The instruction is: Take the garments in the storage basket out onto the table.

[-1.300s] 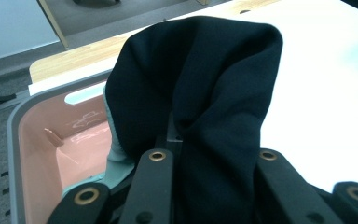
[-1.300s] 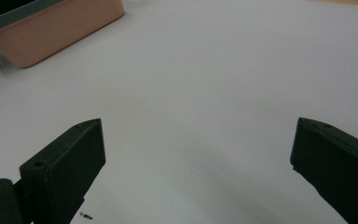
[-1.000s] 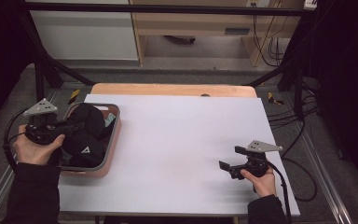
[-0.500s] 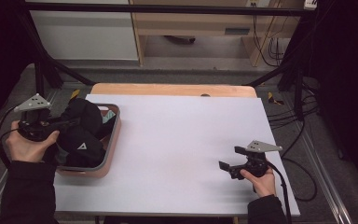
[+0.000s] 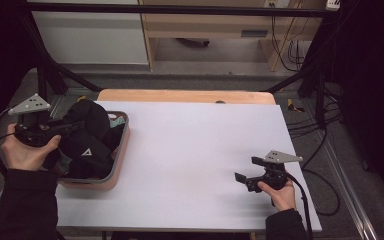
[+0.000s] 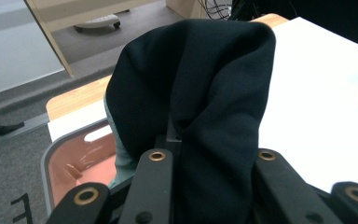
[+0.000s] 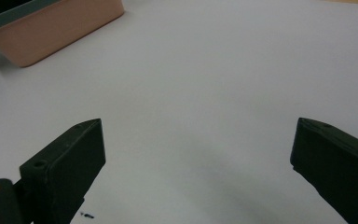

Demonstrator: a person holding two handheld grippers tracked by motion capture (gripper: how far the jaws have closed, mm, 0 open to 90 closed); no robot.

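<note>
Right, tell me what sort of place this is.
Probably a lab or workshop bench set up for recording. A white table stands inside a black frame, loose cables run across the carpeted floor, and a person works with a hand-held gripper beside a bin of dark clothes.

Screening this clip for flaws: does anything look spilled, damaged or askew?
Nothing stands out. The left gripper pinches the black cloth garment above the pink plastic bin; the right gripper rests open on the white tabletop.

White table point(image 5: 190, 150), pink bin point(image 5: 117, 165) at left edge
</note>
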